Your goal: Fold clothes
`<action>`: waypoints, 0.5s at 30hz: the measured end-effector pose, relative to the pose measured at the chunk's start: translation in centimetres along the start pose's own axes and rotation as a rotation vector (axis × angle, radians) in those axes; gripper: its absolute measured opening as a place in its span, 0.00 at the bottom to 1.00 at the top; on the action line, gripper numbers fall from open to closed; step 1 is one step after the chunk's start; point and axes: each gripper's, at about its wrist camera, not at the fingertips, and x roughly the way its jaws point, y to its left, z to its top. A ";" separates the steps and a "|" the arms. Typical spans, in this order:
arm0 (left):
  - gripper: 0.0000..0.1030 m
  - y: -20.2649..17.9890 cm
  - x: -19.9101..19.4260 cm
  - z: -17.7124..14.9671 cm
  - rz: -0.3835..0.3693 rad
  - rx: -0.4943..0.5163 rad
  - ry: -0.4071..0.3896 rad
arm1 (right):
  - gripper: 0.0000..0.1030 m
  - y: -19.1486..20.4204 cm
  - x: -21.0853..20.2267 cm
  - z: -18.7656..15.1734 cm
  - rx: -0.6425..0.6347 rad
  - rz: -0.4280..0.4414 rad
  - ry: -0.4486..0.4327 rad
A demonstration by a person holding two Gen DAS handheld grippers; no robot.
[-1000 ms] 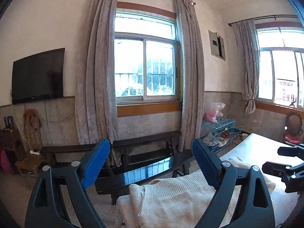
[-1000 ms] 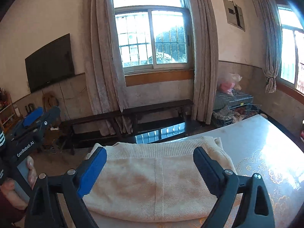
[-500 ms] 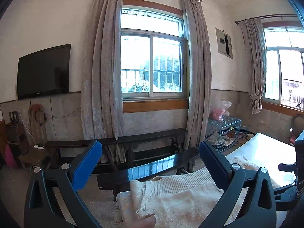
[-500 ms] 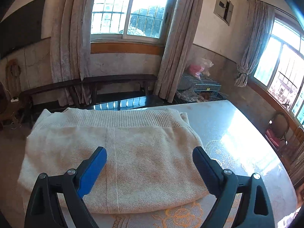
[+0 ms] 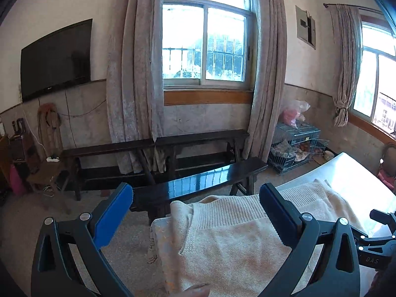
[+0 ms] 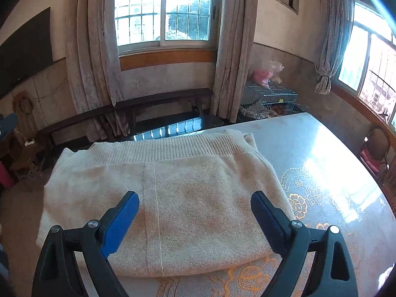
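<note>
A cream knitted sweater (image 6: 173, 198) lies folded into a flat rectangle on the table (image 6: 334, 173), its ribbed hem toward the window. My right gripper (image 6: 195, 212) hovers open above the sweater's near half, nothing between its blue pads. In the left wrist view the sweater (image 5: 235, 237) lies at the table's left end. My left gripper (image 5: 195, 210) is open over that end, holding nothing. Part of the right gripper's black frame (image 5: 376, 242) shows at the far right. A fingertip (image 5: 195, 290) peeks in at the bottom edge.
The table has a glossy cover with gold floral print (image 6: 304, 198). A dark lacquered bench (image 5: 198, 185) stands just beyond the table's far edge, a longer bench (image 5: 153, 146) behind it under the window. A wire cage (image 5: 294, 146) sits at right, a chair (image 6: 373, 148) beside the table.
Both grippers have tilted downward and moved in over the sweater. The right view swung right, so the left gripper and hand left its frame. The sweater has not moved.
</note>
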 end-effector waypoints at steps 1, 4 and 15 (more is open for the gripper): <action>1.00 0.1 -0.1 0.0 0.008 0.005 -0.005 | 0.91 0.1 0.0 0.0 -0.006 0.000 0.004; 1.00 0.2 -0.5 0.1 0.020 0.023 -0.031 | 0.91 0.3 0.1 -0.1 -0.020 -0.007 0.007; 1.00 0.7 -1.0 0.9 -0.056 0.000 -0.056 | 0.91 0.6 0.1 -0.2 -0.065 -0.033 0.022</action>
